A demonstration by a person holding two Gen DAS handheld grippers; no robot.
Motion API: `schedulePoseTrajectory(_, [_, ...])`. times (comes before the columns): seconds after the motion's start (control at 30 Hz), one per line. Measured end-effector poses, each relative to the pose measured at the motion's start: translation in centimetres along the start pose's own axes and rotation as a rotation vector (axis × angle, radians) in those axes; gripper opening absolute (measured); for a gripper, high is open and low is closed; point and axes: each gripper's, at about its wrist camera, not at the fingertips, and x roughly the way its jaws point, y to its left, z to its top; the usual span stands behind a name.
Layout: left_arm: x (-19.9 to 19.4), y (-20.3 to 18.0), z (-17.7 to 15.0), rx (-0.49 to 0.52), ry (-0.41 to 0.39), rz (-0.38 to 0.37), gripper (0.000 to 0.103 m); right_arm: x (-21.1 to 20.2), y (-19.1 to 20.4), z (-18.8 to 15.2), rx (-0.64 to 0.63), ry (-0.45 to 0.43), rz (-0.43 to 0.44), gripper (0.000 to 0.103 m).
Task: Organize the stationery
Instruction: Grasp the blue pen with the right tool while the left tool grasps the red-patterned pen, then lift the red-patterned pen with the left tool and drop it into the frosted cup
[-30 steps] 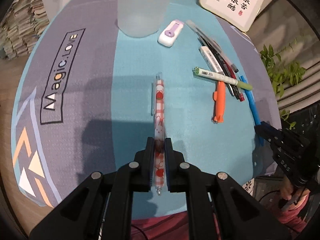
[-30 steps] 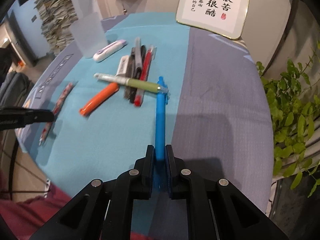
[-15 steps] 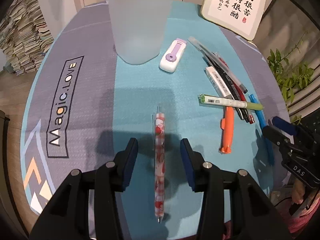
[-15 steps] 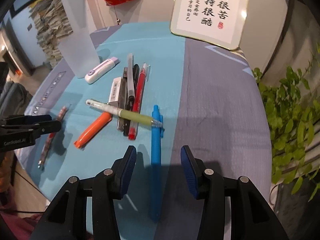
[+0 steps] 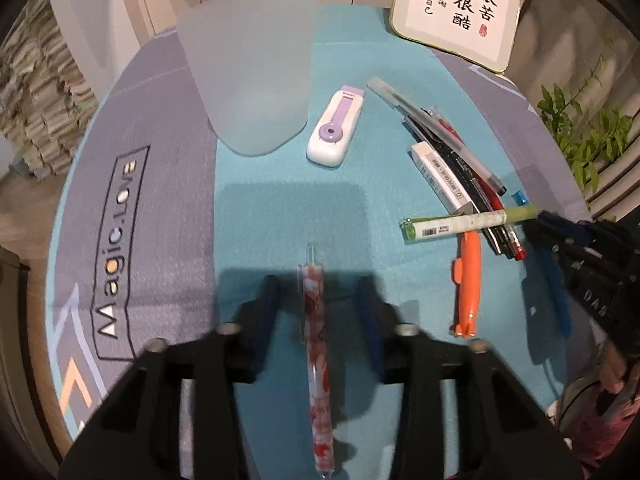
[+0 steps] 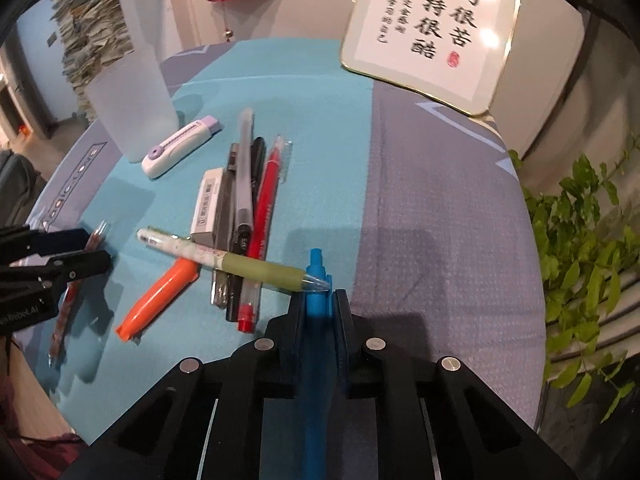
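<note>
A red-and-white patterned pen [image 5: 318,360] lies on the teal mat between the fingers of my left gripper [image 5: 318,292], which is open around it. My right gripper [image 6: 318,300] is shut on a blue pen [image 6: 314,344] that points away from me. A frosted plastic cup [image 5: 248,80] stands at the back; it also shows in the right wrist view [image 6: 132,104]. A pile of pens [image 6: 248,216], a green-grip pen [image 6: 224,260] and an orange marker [image 6: 160,296] lie in the middle.
A white-and-purple correction tape [image 5: 336,124] lies beside the cup. A white eraser [image 5: 438,176] sits by the pens. A framed calligraphy card [image 6: 432,32] leans at the back. A green plant [image 6: 588,248] stands off the table's right edge.
Both grippers opened and drew back half a second ago. Now my right gripper has moved forward and shut on the blue pen. My left gripper stays open and has come closer around the patterned pen.
</note>
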Motion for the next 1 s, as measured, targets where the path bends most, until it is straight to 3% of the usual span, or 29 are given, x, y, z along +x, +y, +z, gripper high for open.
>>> schedulePoseTrajectory(0.03, [0.0, 0.1, -0.1, 0.0, 0.004, -0.01, 0.012, -0.1, -0.1, 0.0, 0.009, -0.001, -0.004, 0.014])
schedulePoseTrajectory(0.17, [-0.8, 0.7, 0.0, -0.037, -0.01, -0.057, 0.011, -1.4, -1.6, -0.3, 0.067, -0.027, -0.018, 0.014])
schedulePoseTrajectory(0.57, [-8.2, 1.4, -0.5, -0.07, -0.222, -0.107, 0.011, -8.9, -2.1, 0.3, 0.131, -0.235, -0.014, 0.014])
schedulePoseTrajectory(1.0, [-14.4, 1.5, 3.1, -0.062, -0.464, -0.069, 0.011, -13.5, 1.2, 1.9, 0.085, -0.386, 0.023, 0.012])
